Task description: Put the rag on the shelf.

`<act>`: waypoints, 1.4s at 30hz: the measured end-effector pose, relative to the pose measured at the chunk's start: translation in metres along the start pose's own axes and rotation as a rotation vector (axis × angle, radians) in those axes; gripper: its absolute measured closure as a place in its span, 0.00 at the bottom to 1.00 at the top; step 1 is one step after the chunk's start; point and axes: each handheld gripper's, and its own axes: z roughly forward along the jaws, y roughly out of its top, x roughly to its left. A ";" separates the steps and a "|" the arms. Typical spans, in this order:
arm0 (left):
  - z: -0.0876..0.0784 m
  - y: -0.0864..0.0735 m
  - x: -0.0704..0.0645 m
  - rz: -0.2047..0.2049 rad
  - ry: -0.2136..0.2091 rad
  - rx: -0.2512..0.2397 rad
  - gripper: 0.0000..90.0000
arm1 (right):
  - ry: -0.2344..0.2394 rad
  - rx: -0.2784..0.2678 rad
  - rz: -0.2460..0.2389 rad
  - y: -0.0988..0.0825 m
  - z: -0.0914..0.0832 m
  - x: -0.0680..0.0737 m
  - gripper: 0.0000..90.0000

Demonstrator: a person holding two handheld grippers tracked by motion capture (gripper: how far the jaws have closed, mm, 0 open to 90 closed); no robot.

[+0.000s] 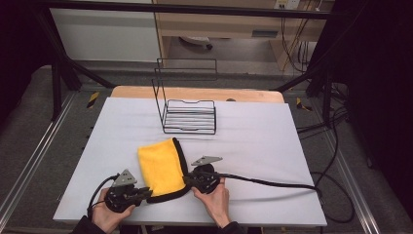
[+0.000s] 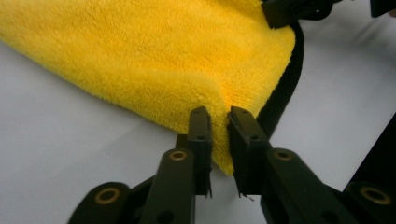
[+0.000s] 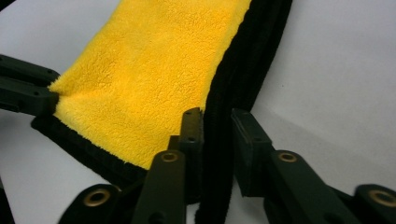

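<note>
- Yellow fleecy microfibre cloth with black edging [image 1: 160, 168] lies folded on the pale grey table sheet [image 1: 253, 146], near the front edge; its long axis runs from the person toward the black wire rack [image 1: 187, 114], which stands well behind the cloth.
- Left gripper [image 1: 141, 194] sits at the cloth's near left corner; in the left gripper view the jaws are nearly closed with the yellow corner [image 2: 219, 140] pinched between them, so it grasps the cloth.
- Right gripper [image 1: 187, 181] sits at the cloth's near right side, on the black border; in the right gripper view the black hem [image 3: 217, 154] runs up between the jaws, touching the left jaw, with a slight gap at the right one. Cannot tell whether this grip is fully clamped or only closing.
- Key relation: both grippers are at the cloth's near end, one at each side, and the cloth stretches away from the jaws toward the rack. Neither hand is clearly nearer; the left looks firmer.
- Judgement: next move probably lifts or folds the near edge forward along the long axis; the right grip should be firm first or the hem may slip.
- No brand, label or readable writing on cloth, rack or grippers.
</note>
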 end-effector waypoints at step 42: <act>-0.003 0.015 0.061 -0.031 0.103 -0.135 0.10 | 0.076 -0.026 -0.054 0.077 0.073 -0.054 0.87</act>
